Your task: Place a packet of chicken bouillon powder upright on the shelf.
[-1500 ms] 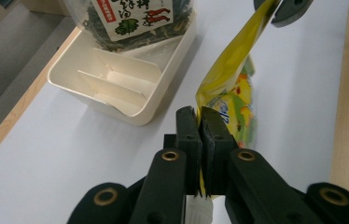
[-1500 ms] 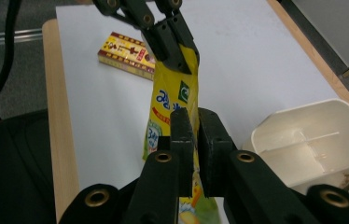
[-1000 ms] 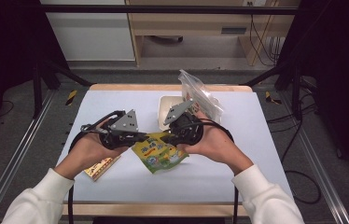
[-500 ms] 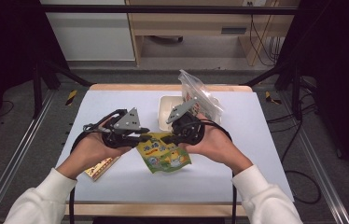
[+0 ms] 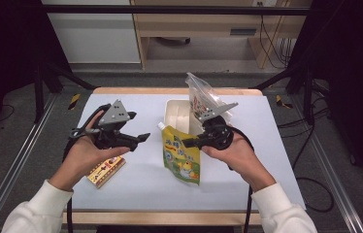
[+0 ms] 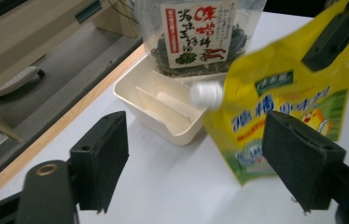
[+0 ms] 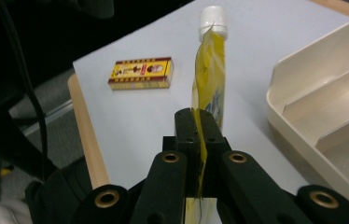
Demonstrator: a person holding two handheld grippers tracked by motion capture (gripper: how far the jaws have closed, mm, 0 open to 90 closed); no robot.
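Note:
A yellow spouted pouch [image 5: 181, 156] with a white cap [image 6: 206, 92] hangs edge-on from my right gripper [image 5: 186, 143], whose jaws are shut on its side seam [image 7: 199, 140]. It is held over the middle of the white table. My left gripper [image 5: 140, 138] stands a little to the pouch's left. Its jaws have just been opening; they stand wide apart [image 6: 200, 163] with nothing between them, and the pouch [image 6: 280, 107] sits beyond its right jaw.
A cream divided tray [image 5: 175, 110] sits at the back middle, its walls close to the pouch [image 7: 322, 116]. A clear bag of dark dried food [image 5: 200, 97] stands in it [image 6: 196, 32]. A small yellow and red box [image 5: 106, 170] lies front left [image 7: 141, 73].
My left gripper has let go of the pouch and opened. The right gripper has shifted right and a little down with the pouch in it.

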